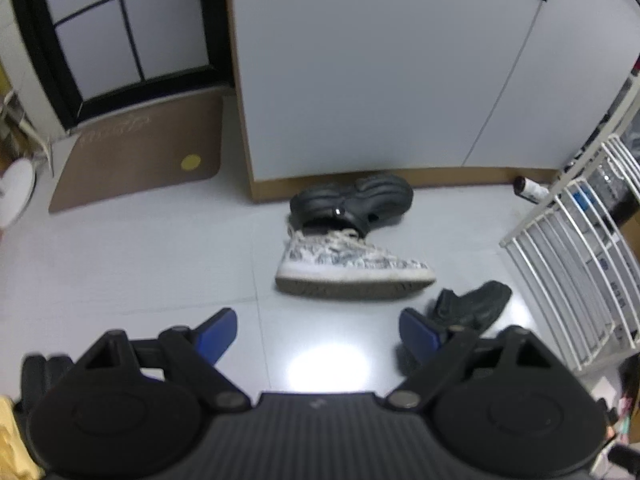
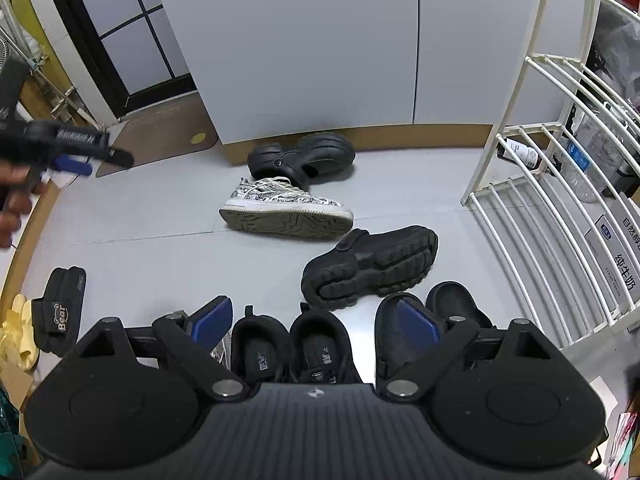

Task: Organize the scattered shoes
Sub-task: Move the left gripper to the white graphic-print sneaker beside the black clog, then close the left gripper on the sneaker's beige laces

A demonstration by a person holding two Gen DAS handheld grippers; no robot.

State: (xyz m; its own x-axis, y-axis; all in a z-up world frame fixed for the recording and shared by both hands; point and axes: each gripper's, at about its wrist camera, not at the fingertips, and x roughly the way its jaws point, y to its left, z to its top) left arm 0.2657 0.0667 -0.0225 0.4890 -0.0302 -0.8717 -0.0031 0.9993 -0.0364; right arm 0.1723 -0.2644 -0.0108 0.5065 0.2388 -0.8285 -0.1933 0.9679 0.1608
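White-patterned, the sneaker lay on its side mid-frame against a black clog, still unsorted. We kept both the left gripper and right gripper spread, fingers released and empty, ready to reach for it.

Glossy tiled floor — matt rubbery black clog

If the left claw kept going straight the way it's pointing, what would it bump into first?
Probably bare floor: the open left claw points steeply down, nothing between its fingers. The patterned sneaker lies beyond, though depth is unclear.
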